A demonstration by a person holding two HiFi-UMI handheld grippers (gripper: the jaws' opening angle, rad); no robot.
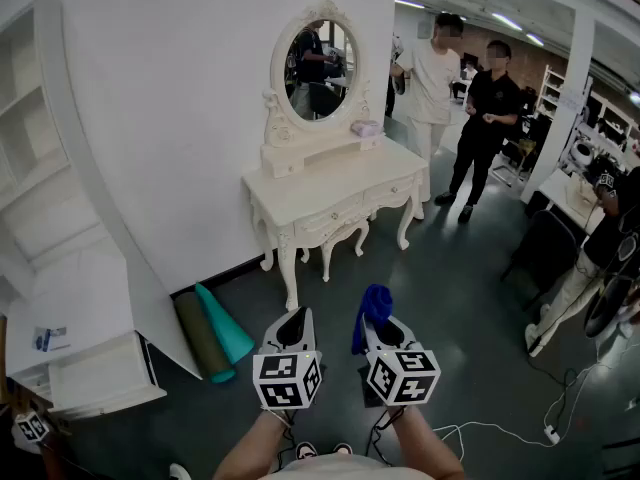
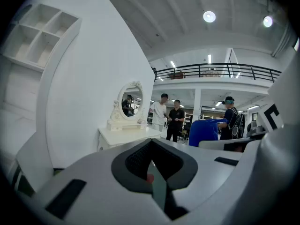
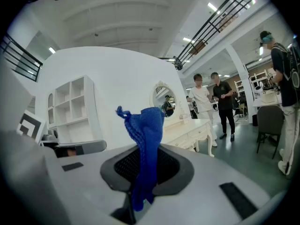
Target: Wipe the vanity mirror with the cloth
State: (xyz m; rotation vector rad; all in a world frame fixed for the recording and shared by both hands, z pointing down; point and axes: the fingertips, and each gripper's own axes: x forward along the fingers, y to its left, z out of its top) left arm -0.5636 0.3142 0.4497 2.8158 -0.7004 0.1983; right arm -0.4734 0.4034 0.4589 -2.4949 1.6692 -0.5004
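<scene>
**Q:** Where is the cloth [image 1: 373,311], and why there?
**A:** It is clamped in the right gripper [image 1: 381,324] and stands bunched above the closed jaws, probably to serve as a wiping pad.
**Q:** And the left gripper [image 1: 296,324]?
**A:** Its jaws are together on nothing; it appears spare, held beside the right.
**Q:** The vanity mirror [image 1: 315,69]?
**A:** At twelve o'clock, well apart, upright on the white dressing table [image 1: 300,203]. An approach likely comes first.
</scene>
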